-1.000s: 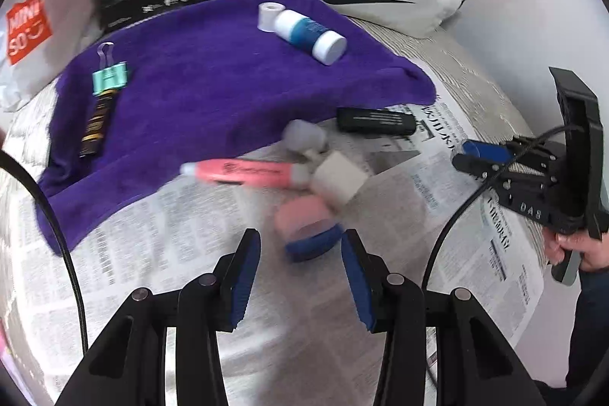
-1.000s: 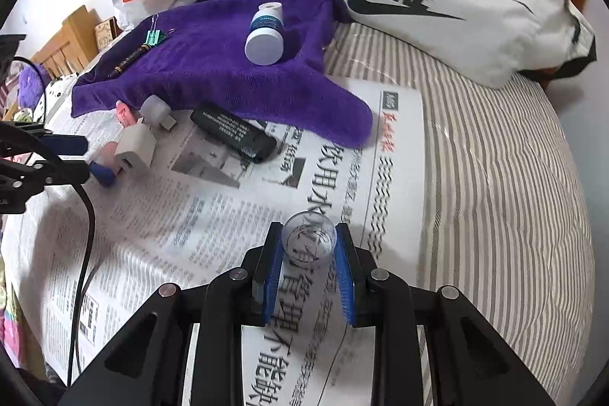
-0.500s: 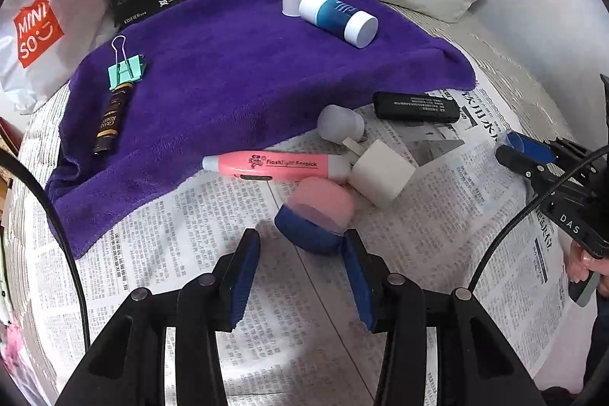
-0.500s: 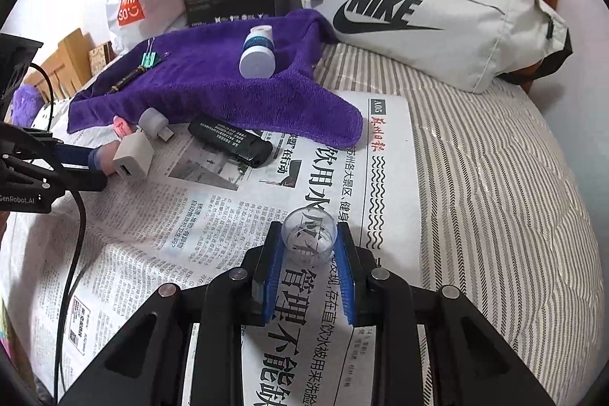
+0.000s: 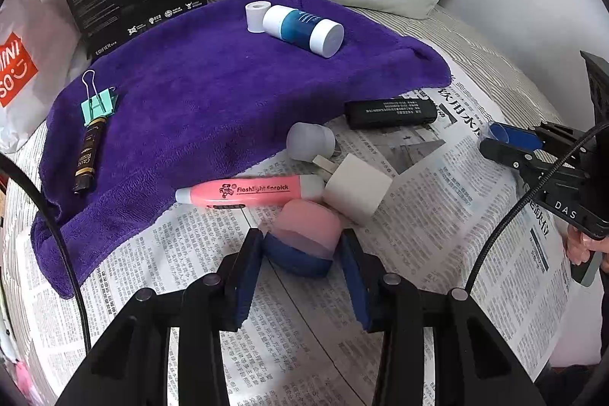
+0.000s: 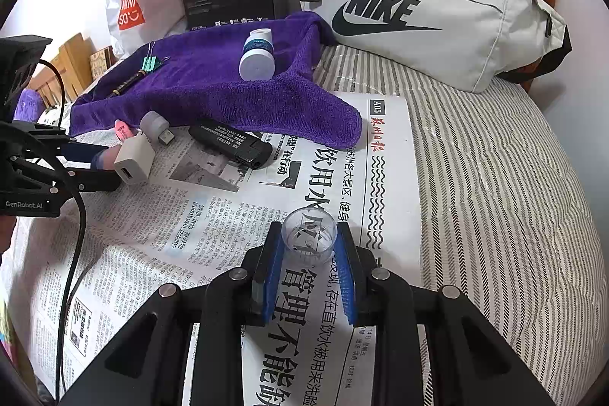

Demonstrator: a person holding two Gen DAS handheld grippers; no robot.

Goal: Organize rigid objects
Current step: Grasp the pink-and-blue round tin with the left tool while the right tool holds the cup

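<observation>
Pink-and-blue case [image 5: 300, 242]: on newspaper [image 5: 437, 215], between my left gripper [image 5: 300, 252] pads, touching or nearly; grip unconfirmed. Touches pink flashlight pen [image 5: 247, 193], white charger [image 5: 357, 189]. Advice: squeeze the blue base, lift straight. Right gripper [image 6: 308, 246] pinches clear cup [image 6: 309, 234].

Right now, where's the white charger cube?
Left wrist view: white charger cube lies on the newspaper, right of the pink flashlight pen, just beyond the left gripper.

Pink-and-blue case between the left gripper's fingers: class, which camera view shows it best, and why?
The left wrist view: the pink-and-blue case sits close and central between the left gripper fingers. In the right wrist view only a sliver shows behind the white charger.
</observation>
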